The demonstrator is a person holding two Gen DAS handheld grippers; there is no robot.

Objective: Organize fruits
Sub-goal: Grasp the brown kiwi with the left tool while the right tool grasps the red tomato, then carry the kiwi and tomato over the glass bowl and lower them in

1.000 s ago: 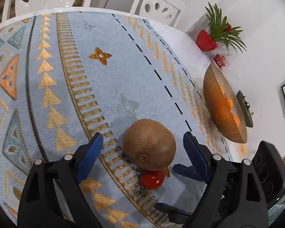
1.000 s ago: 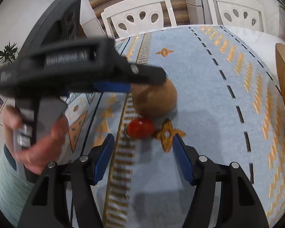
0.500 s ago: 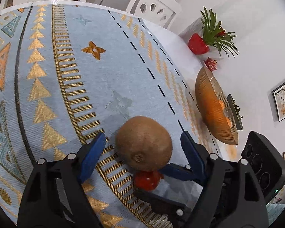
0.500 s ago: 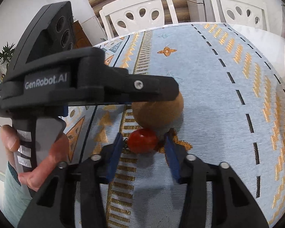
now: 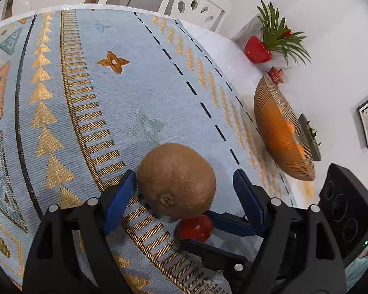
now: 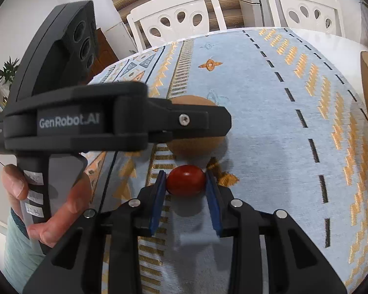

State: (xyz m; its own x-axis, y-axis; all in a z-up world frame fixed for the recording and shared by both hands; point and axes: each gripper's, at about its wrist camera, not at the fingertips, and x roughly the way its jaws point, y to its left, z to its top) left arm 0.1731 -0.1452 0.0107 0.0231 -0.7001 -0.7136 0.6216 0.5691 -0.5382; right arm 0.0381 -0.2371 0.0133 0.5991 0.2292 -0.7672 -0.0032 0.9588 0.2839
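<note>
A brown kiwi (image 5: 176,178) lies on the blue patterned tablecloth (image 5: 135,85). My left gripper (image 5: 184,173) stands open around it, with a gap showing beside the right pad. A small red cherry tomato (image 6: 186,183) rests against the kiwi's near side. My right gripper (image 6: 185,175) is shut on the tomato, both blue pads pressing its sides, low over the cloth. The left wrist view shows the same tomato (image 5: 195,227) between the right gripper's fingers (image 5: 230,223). In the right wrist view the left gripper's black frame (image 6: 125,120) hides much of the kiwi (image 6: 196,144).
A ribbed orange-brown bowl (image 5: 279,132) with orange fruit inside stands at the table's right side, by the wall. Behind it is a red pot with a green plant (image 5: 257,50). White chairs (image 6: 176,17) line the far edge. A hand (image 6: 49,196) holds the left gripper's handle.
The right gripper's jaws came forward around the cherry tomato and closed on it. The left gripper stayed open around the kiwi, edging a little closer.
</note>
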